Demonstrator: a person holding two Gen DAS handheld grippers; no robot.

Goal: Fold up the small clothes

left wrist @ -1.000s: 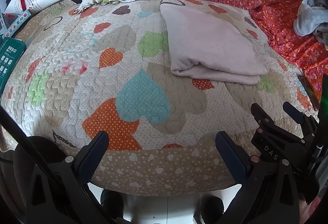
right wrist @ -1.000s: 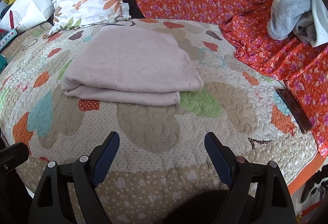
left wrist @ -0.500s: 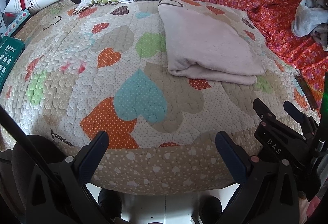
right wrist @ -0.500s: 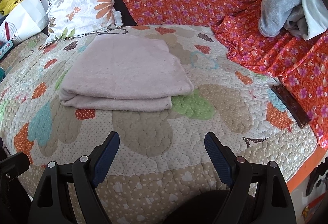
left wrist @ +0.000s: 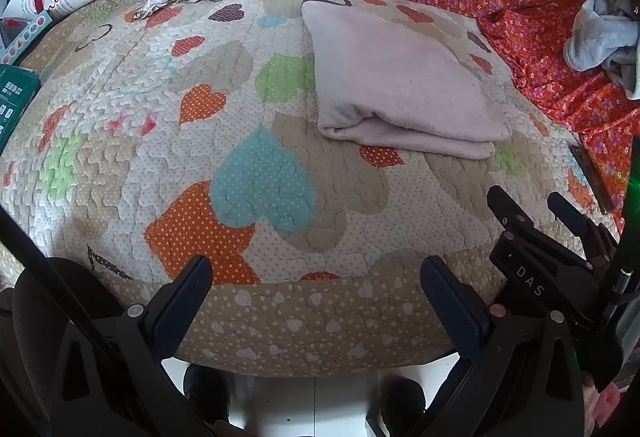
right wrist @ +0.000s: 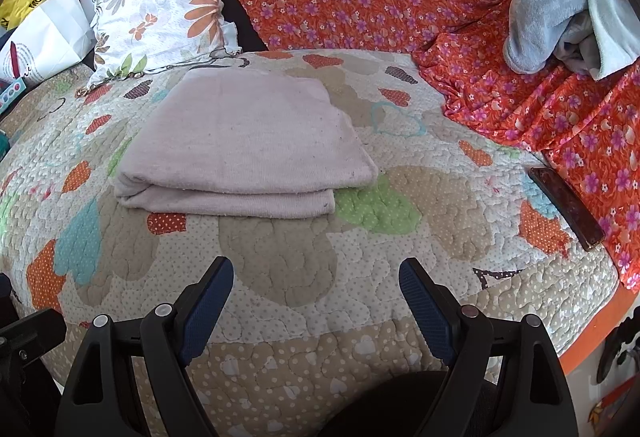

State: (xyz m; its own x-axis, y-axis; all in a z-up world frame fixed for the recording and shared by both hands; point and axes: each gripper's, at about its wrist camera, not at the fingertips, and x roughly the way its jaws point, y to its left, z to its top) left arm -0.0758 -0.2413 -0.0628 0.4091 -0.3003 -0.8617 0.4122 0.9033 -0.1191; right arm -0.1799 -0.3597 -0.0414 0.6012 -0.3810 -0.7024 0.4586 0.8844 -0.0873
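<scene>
Both sets of jaws are held wide apart, nothing gripped. The left gripper (left wrist: pixel 312 277) and right gripper (right wrist: pixel 316 281) have been drawn back from the cloth (right wrist: pixel 244 141) over the last second; it now sits farther off, untouched. This piece is judged folded and released. The cloth, a pale pink, soft, nubby rectangle of 2 stacked layers, lies flat mid-quilt (right wrist: pixel 280 253). A dark slab (right wrist: pixel 566 207) is right of the cloth; a floral pillow (right wrist: pixel 160 13) behind-left; grey-blue unfolded clothes (right wrist: pixel 560 17) far right.

Left tongs (left wrist: pixel 316 275) spread wide, right tongs (right wrist: pixel 317 277) spread wide, both empty
</scene>
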